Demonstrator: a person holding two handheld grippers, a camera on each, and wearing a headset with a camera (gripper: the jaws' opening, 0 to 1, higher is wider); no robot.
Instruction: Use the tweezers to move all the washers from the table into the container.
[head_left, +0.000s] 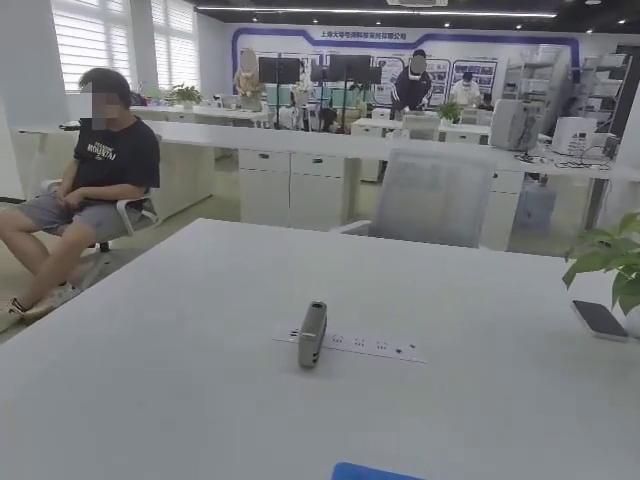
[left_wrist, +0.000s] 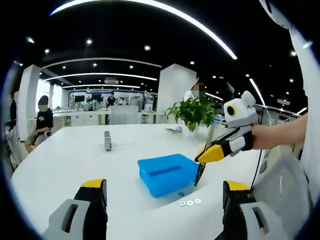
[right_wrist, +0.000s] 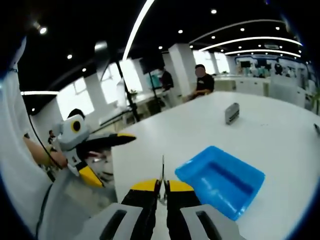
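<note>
Three washers (left_wrist: 190, 202) lie in a row on the table (left_wrist: 75, 160), just beside the near corner of the container (left_wrist: 162, 172). None can be made out inside it, so the job looks barely begun. The right gripper (right_wrist: 161, 186), jaws pressed on the tweezers (left_wrist: 200, 172), hangs by that corner, tweezer tips pointing down near the washers but apart from them. The left gripper (left_wrist: 165, 187) hovers low over the table, jaws spread wide, holding nothing.

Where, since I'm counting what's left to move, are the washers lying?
In the left gripper view, the washers lie in a short row on the white table, just in front of the blue container and below the tip of the tweezers.
</note>
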